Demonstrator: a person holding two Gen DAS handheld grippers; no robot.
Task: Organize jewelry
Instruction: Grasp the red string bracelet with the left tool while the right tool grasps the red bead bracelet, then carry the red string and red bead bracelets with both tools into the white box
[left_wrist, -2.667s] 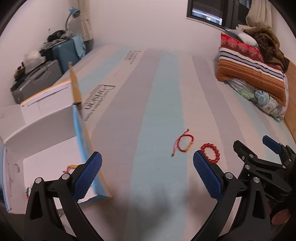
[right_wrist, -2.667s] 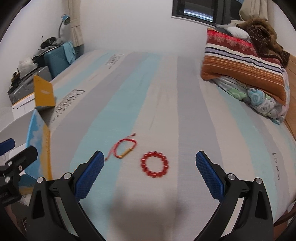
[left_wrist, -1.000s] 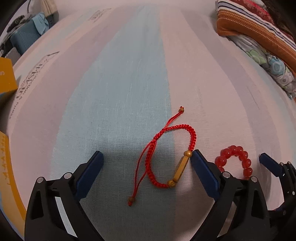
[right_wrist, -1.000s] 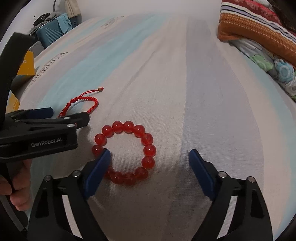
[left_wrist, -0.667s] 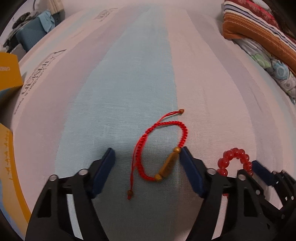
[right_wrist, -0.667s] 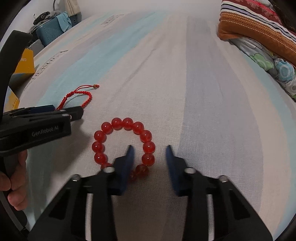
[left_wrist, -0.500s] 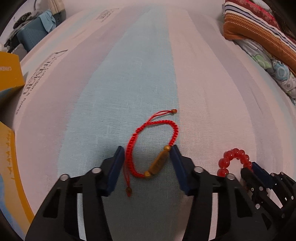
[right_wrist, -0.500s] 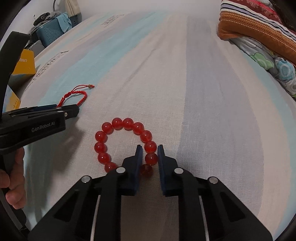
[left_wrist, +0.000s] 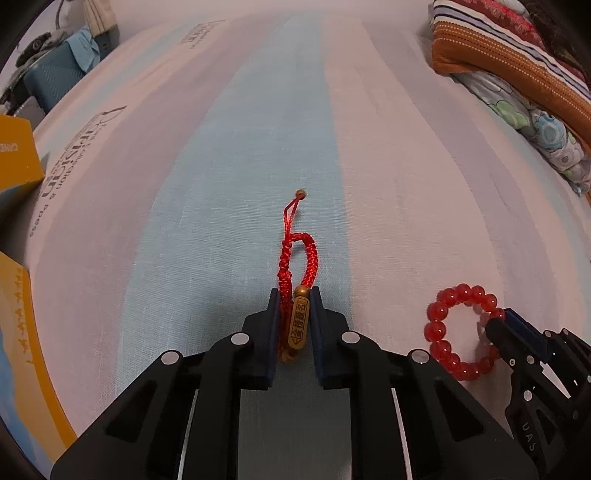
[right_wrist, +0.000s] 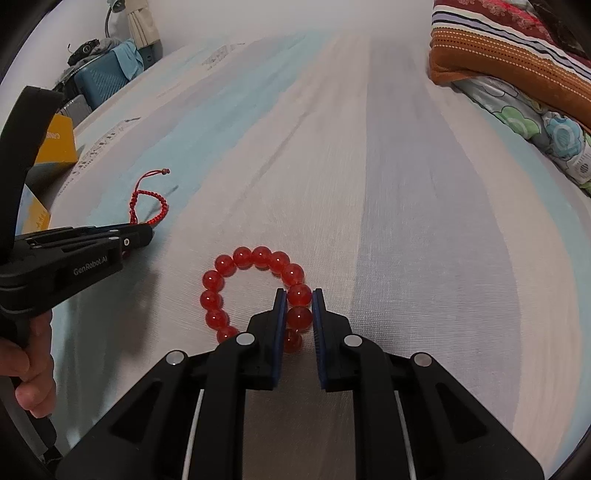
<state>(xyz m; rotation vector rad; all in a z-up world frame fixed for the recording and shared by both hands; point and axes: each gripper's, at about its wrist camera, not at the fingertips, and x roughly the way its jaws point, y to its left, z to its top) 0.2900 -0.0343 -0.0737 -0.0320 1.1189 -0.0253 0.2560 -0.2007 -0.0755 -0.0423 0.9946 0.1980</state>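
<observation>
Both bracelets are being picked up off the striped mattress (left_wrist: 258, 129) at once, so the grasp step is in hand; next, each likely needs lifting clear and carrying toward the box (left_wrist: 14, 155) at far left. The left tool (left_wrist: 294, 317) is closing, its pads squeezing the red cord bracelet (left_wrist: 297, 266) at its brass charm. The right tool (right_wrist: 299, 317) is clamped nearly shut on the red bead bracelet (right_wrist: 236, 266), pinching its near-right beads.
</observation>
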